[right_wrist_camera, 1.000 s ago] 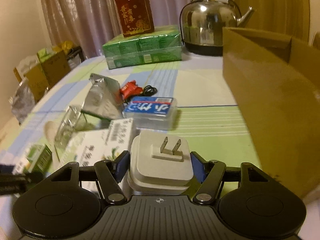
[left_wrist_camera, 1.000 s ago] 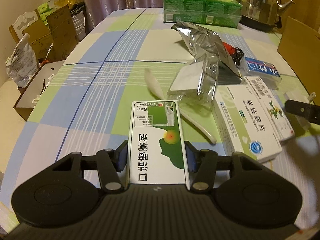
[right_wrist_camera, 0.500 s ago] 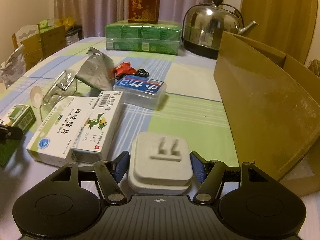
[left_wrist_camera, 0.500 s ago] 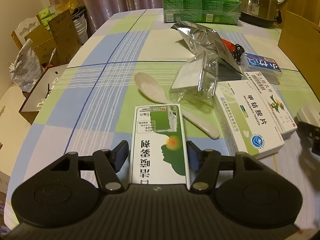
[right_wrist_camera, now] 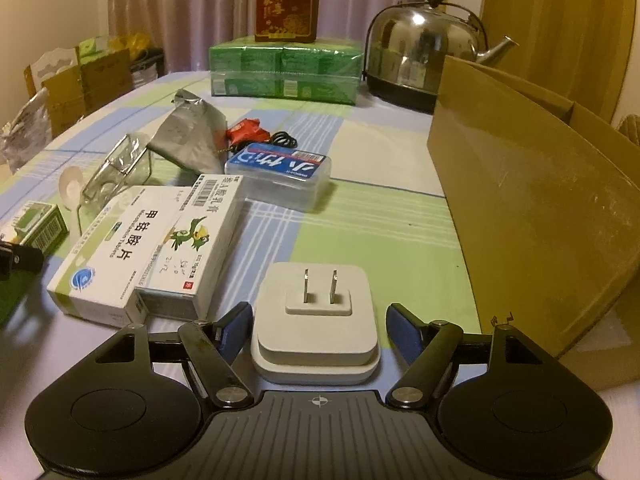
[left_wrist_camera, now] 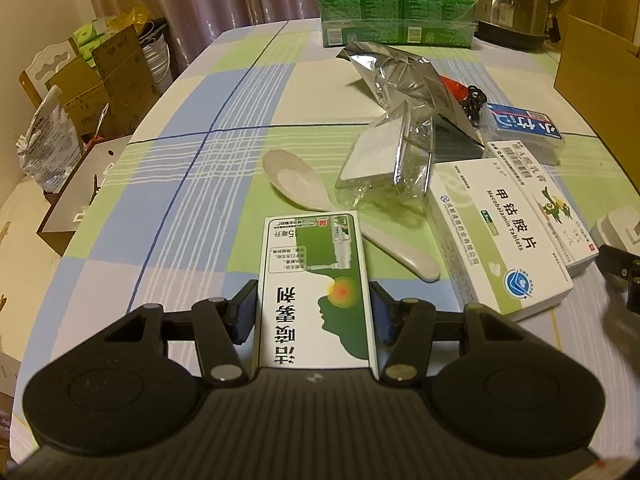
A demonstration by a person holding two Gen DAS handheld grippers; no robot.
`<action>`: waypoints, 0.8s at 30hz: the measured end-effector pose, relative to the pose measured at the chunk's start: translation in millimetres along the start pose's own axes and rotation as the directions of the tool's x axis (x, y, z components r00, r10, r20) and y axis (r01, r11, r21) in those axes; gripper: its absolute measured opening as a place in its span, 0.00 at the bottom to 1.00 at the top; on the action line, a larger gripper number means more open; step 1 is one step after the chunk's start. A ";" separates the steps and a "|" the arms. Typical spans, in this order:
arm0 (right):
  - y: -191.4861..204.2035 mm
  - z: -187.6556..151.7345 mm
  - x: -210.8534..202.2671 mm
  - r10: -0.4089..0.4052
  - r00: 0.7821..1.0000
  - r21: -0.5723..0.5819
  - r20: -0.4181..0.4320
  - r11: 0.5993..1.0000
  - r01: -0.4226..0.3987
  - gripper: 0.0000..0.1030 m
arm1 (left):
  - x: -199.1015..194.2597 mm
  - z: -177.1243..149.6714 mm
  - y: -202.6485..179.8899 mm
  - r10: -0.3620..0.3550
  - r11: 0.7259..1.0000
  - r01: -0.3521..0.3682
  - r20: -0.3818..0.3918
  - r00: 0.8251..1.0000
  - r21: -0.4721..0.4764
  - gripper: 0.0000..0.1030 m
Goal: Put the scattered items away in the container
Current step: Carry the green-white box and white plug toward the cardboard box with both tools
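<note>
My left gripper (left_wrist_camera: 314, 308) is shut on a green and white medicine box (left_wrist_camera: 314, 280), held flat between the pads. My right gripper (right_wrist_camera: 318, 326) stands open around a white plug adapter (right_wrist_camera: 316, 320) that lies on the tablecloth, prongs up; gaps show on both sides. The brown cardboard box (right_wrist_camera: 532, 216) stands right of it. Scattered on the table are two white medicine boxes (right_wrist_camera: 152, 244), a blue-lidded clear case (right_wrist_camera: 280, 168), a white spoon (left_wrist_camera: 304, 188), a clear plastic packet (left_wrist_camera: 392, 160), a foil bag (left_wrist_camera: 400, 76) and a red item (right_wrist_camera: 246, 136).
A green wrapped pack (right_wrist_camera: 284, 70) with a red carton (right_wrist_camera: 286, 0) on top and a steel kettle (right_wrist_camera: 424, 48) stand at the table's far end. Cardboard boxes and bags (left_wrist_camera: 80, 92) sit on the floor left of the table.
My right gripper has lowered the plug adapter onto the table and opened its fingers off it. My left gripper still holds the green box, pulled back a little.
</note>
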State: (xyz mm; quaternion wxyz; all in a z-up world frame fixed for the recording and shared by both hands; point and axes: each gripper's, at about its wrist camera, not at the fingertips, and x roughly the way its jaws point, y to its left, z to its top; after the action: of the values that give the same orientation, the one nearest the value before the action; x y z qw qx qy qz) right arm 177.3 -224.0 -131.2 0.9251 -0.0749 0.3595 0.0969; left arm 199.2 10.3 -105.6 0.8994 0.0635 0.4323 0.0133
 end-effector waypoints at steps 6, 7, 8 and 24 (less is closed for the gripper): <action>0.7 -1.3 -4.3 0.013 1.000 0.008 -0.011 1.000 -0.013 0.60 | -4.1 -1.7 4.5 0.001 1.000 -0.001 0.010 1.000 -0.012 0.49; 1.1 -1.7 -5.9 0.017 1.000 0.010 -0.011 1.000 -0.017 0.60 | -5.4 -2.0 4.9 0.001 1.000 -0.001 0.011 1.000 -0.013 0.49; 1.9 -2.0 -8.5 0.017 1.000 0.008 -0.006 1.000 -0.017 0.60 | -7.1 -2.2 5.3 -0.001 1.000 0.001 0.013 1.000 -0.015 0.49; -7.2 11.7 -95.0 0.001 0.994 0.051 0.111 0.999 -0.007 0.60 | -74.0 -3.3 -21.2 -0.069 0.997 0.067 0.083 0.994 0.028 0.49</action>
State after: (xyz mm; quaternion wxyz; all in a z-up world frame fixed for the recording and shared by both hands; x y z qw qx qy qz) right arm 117.9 -240.5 -57.6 0.9449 -0.0451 0.3103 0.0935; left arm 149.6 -16.2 -52.9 0.9157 0.0608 0.3964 -0.0256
